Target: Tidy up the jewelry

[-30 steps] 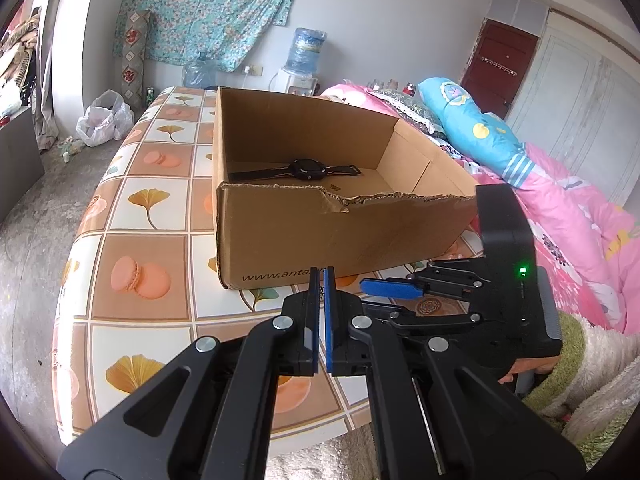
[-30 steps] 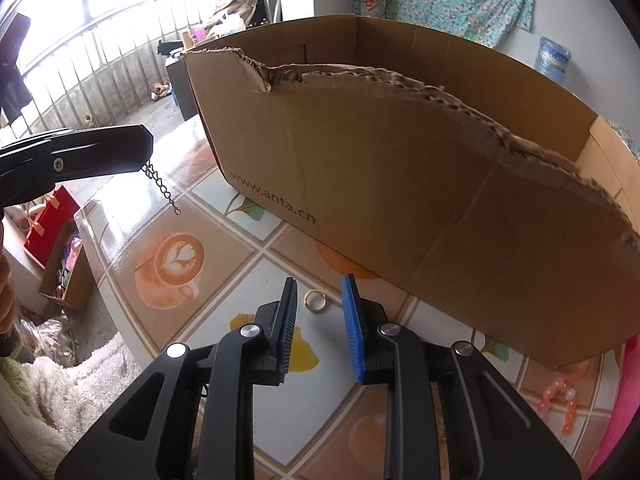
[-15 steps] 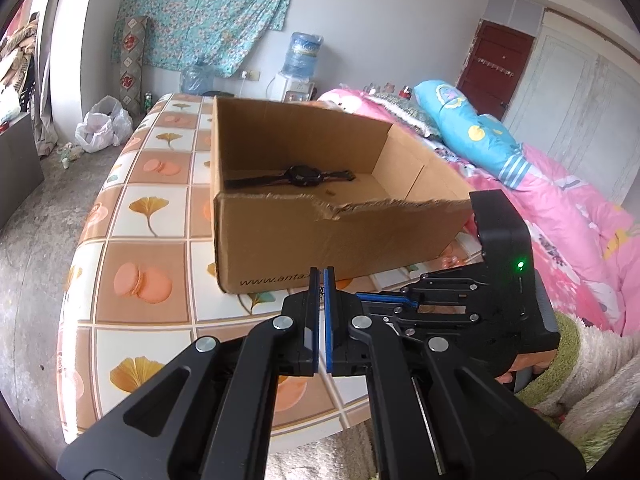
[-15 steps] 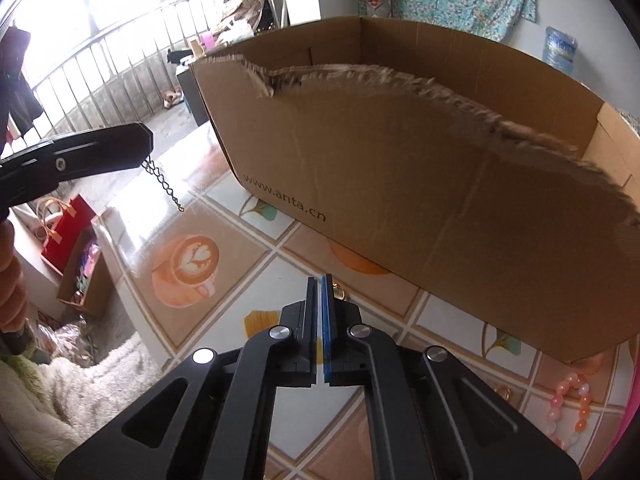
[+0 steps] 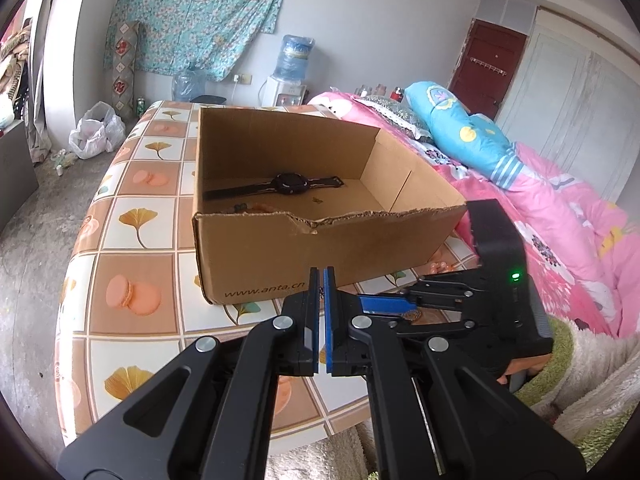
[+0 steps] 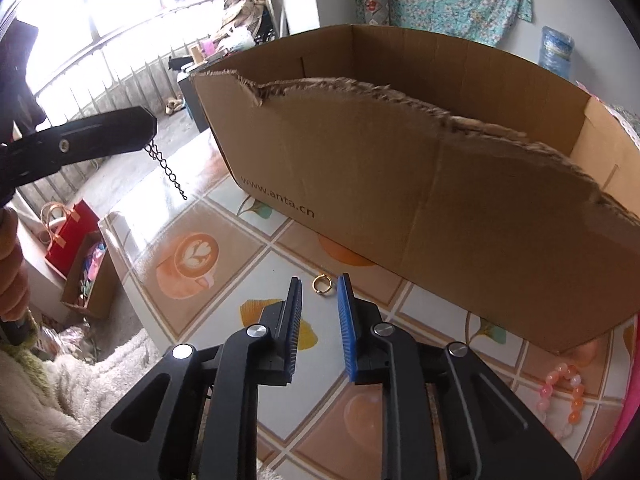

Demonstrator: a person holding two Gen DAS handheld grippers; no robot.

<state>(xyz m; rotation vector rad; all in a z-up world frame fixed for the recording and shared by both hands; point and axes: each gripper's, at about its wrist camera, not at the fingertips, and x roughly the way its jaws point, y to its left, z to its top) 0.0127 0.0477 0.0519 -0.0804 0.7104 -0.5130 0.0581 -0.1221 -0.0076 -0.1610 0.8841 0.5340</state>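
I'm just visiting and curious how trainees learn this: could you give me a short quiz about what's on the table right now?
1. True or false: the black wristwatch lies inside the cardboard box.
2. What hangs from the shut left gripper?
3. The gold ring lies: A) in the box, B) on the table just ahead of the open right gripper, C) beside the pink bead bracelet.

Key: 1 true; 2 a dark chain; 3 B.

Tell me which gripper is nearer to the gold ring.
Right. The right gripper is open just before the gold ring; the left gripper hangs off to the side, holding a chain.
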